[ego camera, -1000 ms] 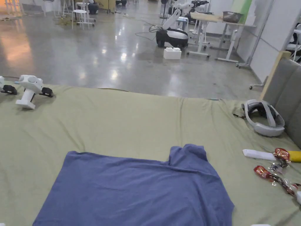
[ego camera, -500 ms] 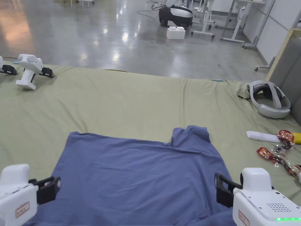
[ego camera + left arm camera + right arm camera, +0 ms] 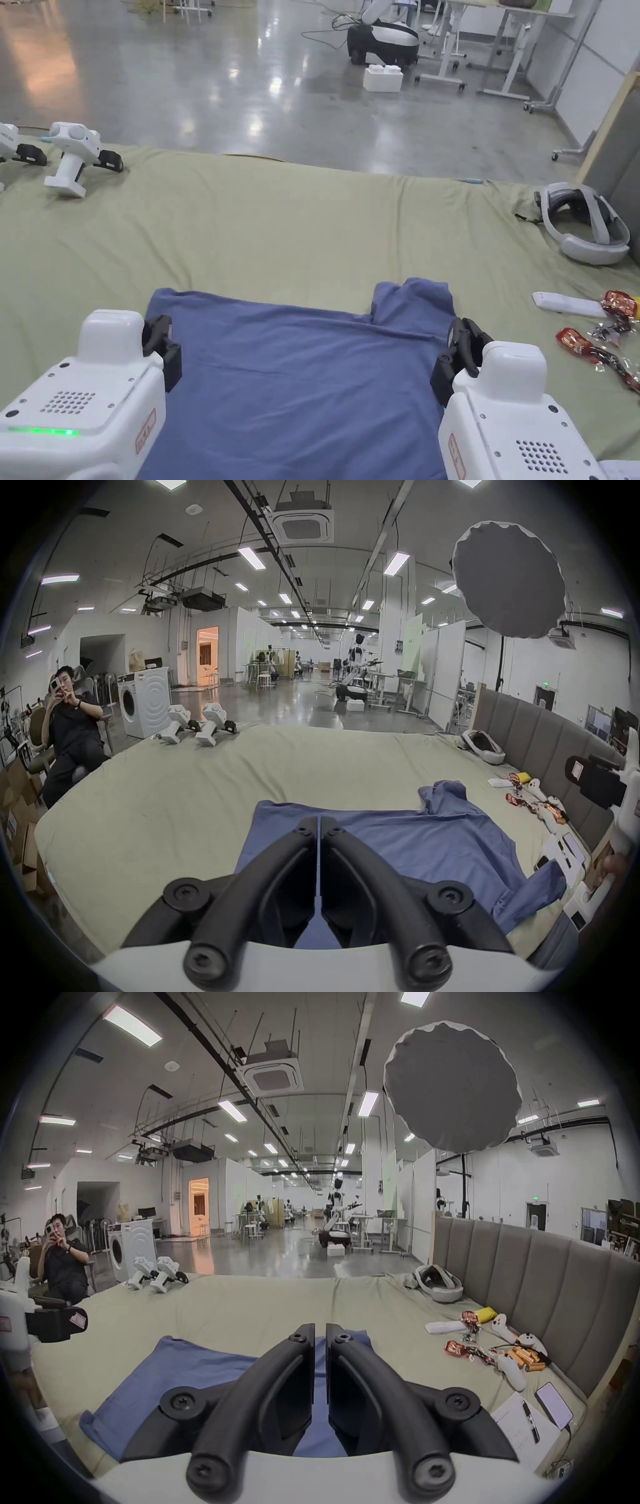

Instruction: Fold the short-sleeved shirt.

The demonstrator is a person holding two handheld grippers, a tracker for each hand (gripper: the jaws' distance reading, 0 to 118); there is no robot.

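- Blue cotton-like cloth is lying in front of you: the short-sleeved shirt (image 3: pixel 300 381) is resting flat on the green sheet (image 3: pixel 300 231) of the bed, near your edge, with one sleeve poking up at its far right corner.
- Your left claw (image 3: pixel 164 350) is hovering over the shirt's left edge, and in the left gripper view (image 3: pixel 319 830) its jaws are standing together with only a hairline slit between them, clamped on nothing.
- Your right claw (image 3: pixel 461 357) is hanging by the shirt's right edge below the sleeve; the right gripper view (image 3: pixel 320 1338) is showing a narrow gap between its jaws, with blue cloth behind the gap and nothing pinched.
- The left gripper view is revealing a rumpled near-right sleeve that the head view is cutting off.
- Both gripper views are taking in a seated person (image 3: pixel 67 736) off the bed's left side and a grey headboard (image 3: pixel 540 1290) on the right.
- The shirt's far hem is running fairly straight, with soft creases across the body.
- Open sheet is stretching beyond the shirt to the far edge; two spare grippers (image 3: pixel 74 156) are sitting at the far left, a headset (image 3: pixel 584 225) and snack wrappers (image 3: pixel 600 337) along the right.
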